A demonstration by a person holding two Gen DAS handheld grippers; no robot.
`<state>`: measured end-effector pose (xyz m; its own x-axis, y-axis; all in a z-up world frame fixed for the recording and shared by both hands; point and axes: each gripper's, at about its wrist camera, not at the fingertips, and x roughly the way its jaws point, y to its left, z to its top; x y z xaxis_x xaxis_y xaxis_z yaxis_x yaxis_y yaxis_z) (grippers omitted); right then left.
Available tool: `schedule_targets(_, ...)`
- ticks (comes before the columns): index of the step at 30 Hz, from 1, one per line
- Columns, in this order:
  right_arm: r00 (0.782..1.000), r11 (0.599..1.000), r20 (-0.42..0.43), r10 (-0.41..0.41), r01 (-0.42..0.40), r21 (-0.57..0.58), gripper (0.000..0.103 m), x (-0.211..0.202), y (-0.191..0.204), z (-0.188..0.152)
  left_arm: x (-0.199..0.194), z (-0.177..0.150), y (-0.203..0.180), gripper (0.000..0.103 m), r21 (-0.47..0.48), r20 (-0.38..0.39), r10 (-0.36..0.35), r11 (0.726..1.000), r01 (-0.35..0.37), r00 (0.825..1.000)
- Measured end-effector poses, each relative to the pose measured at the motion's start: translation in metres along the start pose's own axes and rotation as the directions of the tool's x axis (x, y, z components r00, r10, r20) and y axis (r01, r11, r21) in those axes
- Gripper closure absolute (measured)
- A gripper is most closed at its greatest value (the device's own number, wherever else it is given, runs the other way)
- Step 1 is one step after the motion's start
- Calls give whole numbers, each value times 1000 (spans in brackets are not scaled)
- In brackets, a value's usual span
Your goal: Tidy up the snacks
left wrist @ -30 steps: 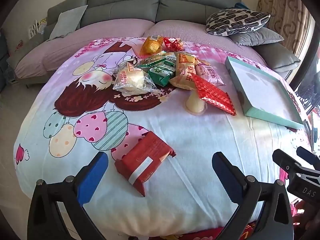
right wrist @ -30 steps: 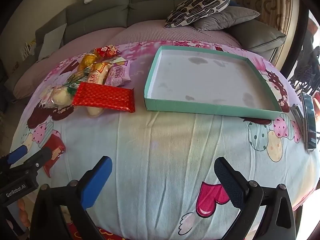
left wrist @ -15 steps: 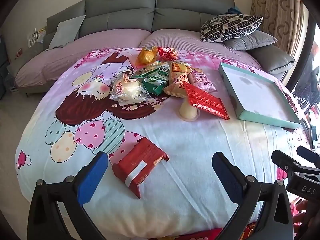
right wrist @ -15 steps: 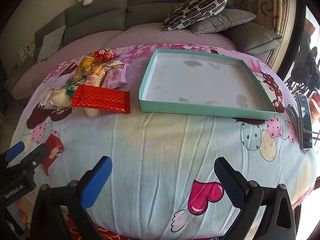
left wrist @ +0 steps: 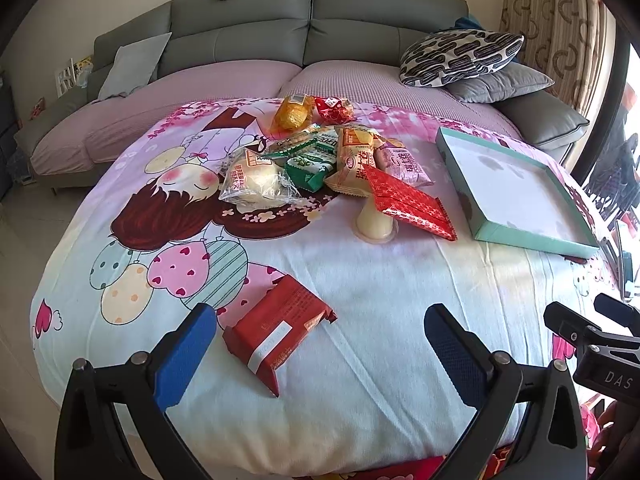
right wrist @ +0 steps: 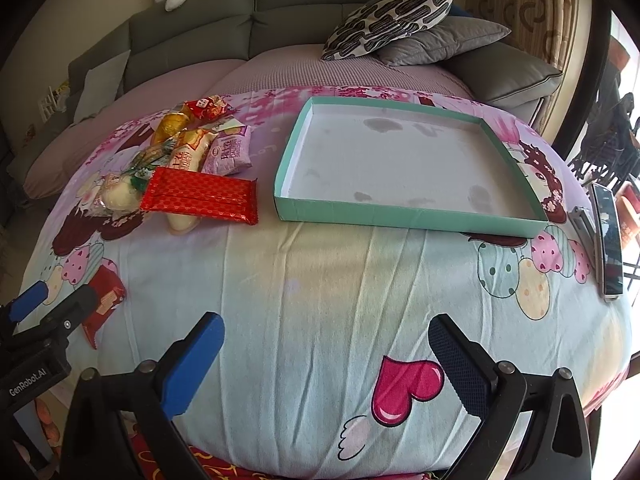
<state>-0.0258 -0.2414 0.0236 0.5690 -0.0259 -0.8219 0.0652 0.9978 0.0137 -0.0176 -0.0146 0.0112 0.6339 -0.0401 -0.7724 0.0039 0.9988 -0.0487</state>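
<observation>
A pile of wrapped snacks (left wrist: 324, 160) lies on the cartoon-print cloth toward the back, with a long red patterned packet (left wrist: 412, 204) leaning on a pale jelly cup (left wrist: 374, 226). One red packet (left wrist: 278, 332) lies apart, just ahead of my open left gripper (left wrist: 320, 352), between its fingertips. An empty teal box lid (right wrist: 408, 214) sits to the right of the pile (right wrist: 188, 156). My right gripper (right wrist: 326, 364) hangs open over bare cloth, short of the lid. The left gripper also shows at the right wrist view's left edge (right wrist: 44, 312).
A phone (right wrist: 608, 240) and a small metal item (right wrist: 582, 220) lie near the table's right edge. A grey sofa (left wrist: 240, 40) with patterned cushions (left wrist: 460, 56) stands behind the table. The cloth between the grippers and the lid is bare.
Both grippers have pulled back and risen a little, so the snacks and the lid sit farther off and lower in view. Nothing on the table has moved.
</observation>
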Motion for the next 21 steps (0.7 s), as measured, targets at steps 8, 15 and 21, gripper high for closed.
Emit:
schedule_targets(8, 1000, 1000, -5, -2, 2, 4, 0, 0, 0, 0, 0, 0, -1, 0, 1, -2, -7, 1000, 7, 1000)
schedule_targets(15, 1000, 1000, -5, -4, 4, 1, 0, 0, 0, 1, 1, 0, -2, 0, 9, -15, 1, 1000, -1, 1000)
schedule_targets(21, 1000, 1000, -6, -2, 2, 2, 0, 0, 0, 0, 1, 1, 2, 0, -9, -14, 4, 1000, -4, 1000)
